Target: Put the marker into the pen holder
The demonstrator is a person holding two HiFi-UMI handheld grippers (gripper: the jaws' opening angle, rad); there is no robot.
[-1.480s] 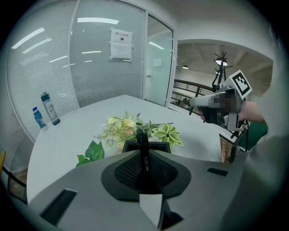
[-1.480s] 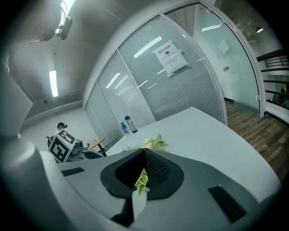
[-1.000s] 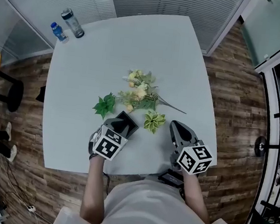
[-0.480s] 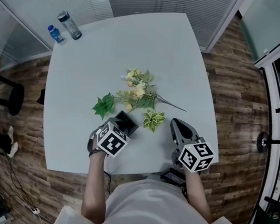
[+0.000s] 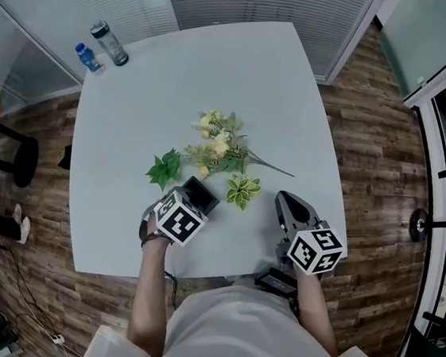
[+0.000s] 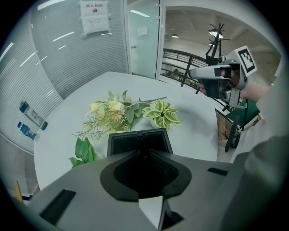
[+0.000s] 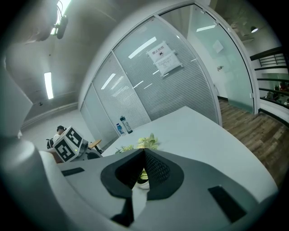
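A black square pen holder (image 5: 203,193) (image 6: 118,139) stands on the white table (image 5: 219,69) near the front edge. My left gripper (image 5: 194,202) (image 6: 140,148) hangs right over its mouth. A thin dark marker (image 6: 139,135) stands upright in the holder, at the tips of the jaws. The jaws are opening but still look close on the marker. In the head view the gripper hides the marker. My right gripper (image 5: 284,201) (image 7: 144,152) hovers at the front right of the table, shut with nothing in it.
Artificial flowers (image 5: 219,145) lie mid-table just behind the holder. A loose green leaf (image 5: 166,168) lies to the holder's left and a small striped-leaf plant (image 5: 243,191) to its right. Two bottles (image 5: 111,41) stand at the far left corner.
My left gripper has tilted and shifted slightly over the pen holder. The right gripper has edged a little to the right.
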